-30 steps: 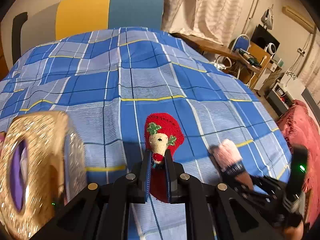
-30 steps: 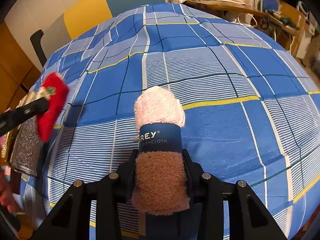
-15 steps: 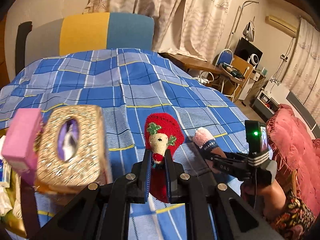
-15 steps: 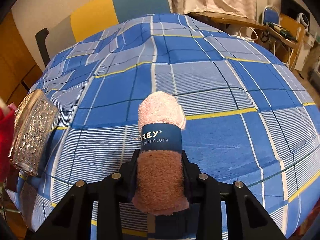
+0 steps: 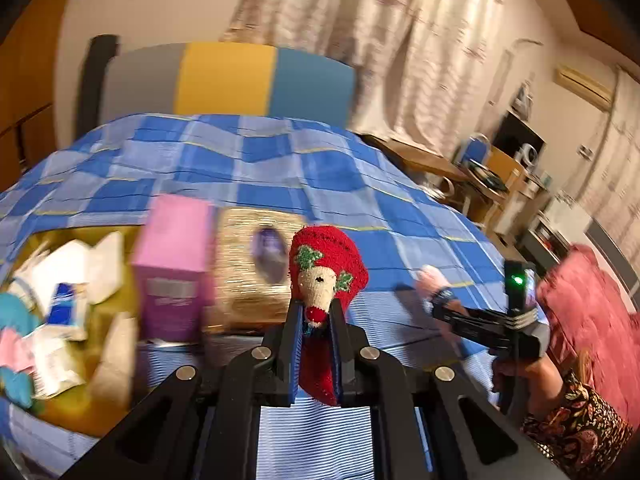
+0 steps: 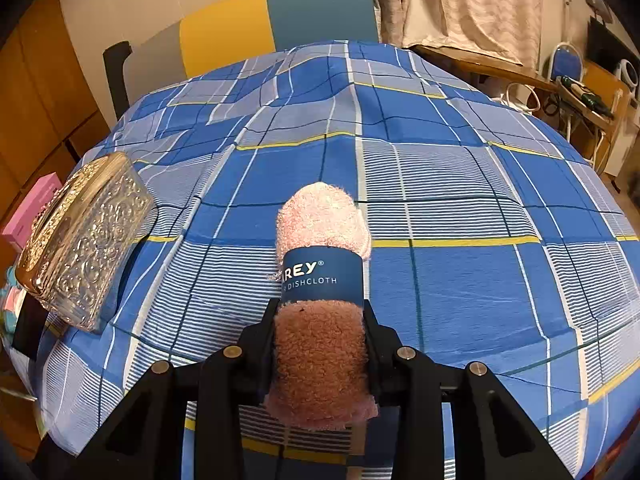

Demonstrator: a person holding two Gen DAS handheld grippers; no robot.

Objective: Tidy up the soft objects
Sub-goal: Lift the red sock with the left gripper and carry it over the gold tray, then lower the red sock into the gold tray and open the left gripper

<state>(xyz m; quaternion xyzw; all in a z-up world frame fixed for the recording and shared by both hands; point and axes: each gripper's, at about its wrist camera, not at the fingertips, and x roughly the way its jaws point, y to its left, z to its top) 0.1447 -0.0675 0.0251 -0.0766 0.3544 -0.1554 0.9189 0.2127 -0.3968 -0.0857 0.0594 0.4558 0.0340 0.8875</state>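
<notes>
My left gripper [image 5: 314,312] is shut on a red knitted reindeer sock [image 5: 326,268] and holds it up in front of a gold tissue box [image 5: 248,268]. My right gripper [image 6: 320,312] is shut on a rolled pink dishcloth [image 6: 322,224] with a dark blue paper band, held above the blue checked bedspread [image 6: 460,184]. The right gripper with the dishcloth also shows in the left wrist view [image 5: 436,292], to the right. A yellow-green bin [image 5: 68,404] at the left holds several soft and paper items.
A pink box [image 5: 176,268] stands between the bin and the tissue box. The tissue box [image 6: 84,236] lies at the bed's left edge in the right wrist view. A red blanket [image 5: 588,320] lies at the right. A desk and chair [image 6: 568,76] stand beyond the bed.
My left gripper has swung left with the sock, bringing the pink box and the bin into view. The right gripper has risen a little with the dishcloth.
</notes>
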